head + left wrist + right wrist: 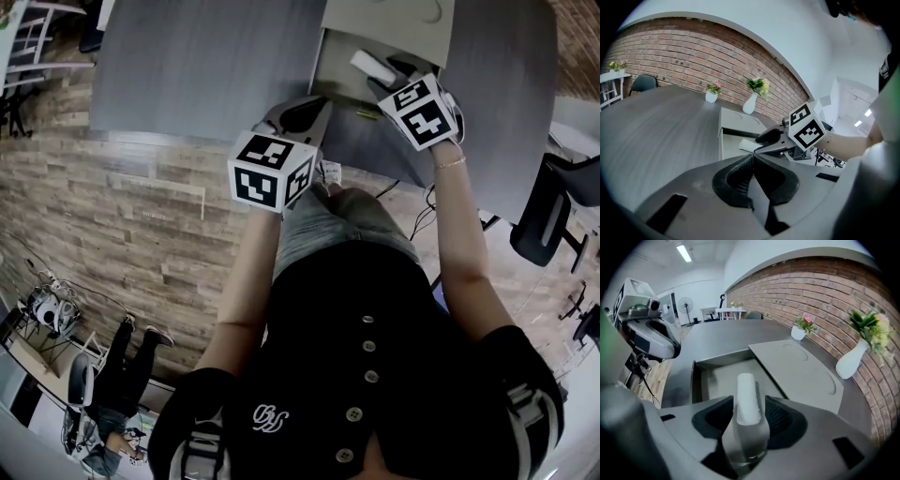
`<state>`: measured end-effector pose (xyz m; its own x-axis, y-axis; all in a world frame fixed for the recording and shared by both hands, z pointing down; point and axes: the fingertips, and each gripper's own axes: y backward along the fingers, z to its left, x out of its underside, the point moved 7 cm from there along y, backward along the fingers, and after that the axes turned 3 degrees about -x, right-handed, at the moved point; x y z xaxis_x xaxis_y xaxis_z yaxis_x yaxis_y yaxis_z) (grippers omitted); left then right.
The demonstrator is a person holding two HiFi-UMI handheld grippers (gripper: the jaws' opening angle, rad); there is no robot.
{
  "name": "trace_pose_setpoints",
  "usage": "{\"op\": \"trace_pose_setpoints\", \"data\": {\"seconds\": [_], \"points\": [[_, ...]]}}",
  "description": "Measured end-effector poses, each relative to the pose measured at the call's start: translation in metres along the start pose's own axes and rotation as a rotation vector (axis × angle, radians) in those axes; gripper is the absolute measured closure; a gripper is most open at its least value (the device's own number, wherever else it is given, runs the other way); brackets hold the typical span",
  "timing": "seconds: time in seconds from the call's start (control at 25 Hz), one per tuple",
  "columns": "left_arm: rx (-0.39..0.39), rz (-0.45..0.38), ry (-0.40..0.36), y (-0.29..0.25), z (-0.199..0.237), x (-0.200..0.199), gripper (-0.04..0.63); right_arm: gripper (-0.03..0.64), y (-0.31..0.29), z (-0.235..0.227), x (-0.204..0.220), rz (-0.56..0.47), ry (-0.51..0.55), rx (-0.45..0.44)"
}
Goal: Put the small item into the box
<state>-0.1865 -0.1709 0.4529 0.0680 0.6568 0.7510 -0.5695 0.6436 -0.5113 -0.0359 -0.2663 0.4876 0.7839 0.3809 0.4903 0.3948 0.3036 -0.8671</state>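
Grey table (187,66), wide bare top to the L of the open box (328,80). The box's flat lid (389,23) lies against its far side. R gripper (380,82), w/ a black-and-white marker cube (422,112), pinches a white roll (371,66) over the box. L gripper (302,112) hangs beside it, claw pressed together on nothing. Only the gripper views show 2 vases (851,359) by a brick wall (820,291).
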Motion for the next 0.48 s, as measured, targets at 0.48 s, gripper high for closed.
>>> {"op": "trace_pose_setpoints", "data": {"seconds": [0.48], "points": [[0.006,-0.043,-0.067,0.011,-0.018,-0.021,0.580,0.420,0.082,0.016,-0.021,-0.364,-0.223,-0.011]]}}
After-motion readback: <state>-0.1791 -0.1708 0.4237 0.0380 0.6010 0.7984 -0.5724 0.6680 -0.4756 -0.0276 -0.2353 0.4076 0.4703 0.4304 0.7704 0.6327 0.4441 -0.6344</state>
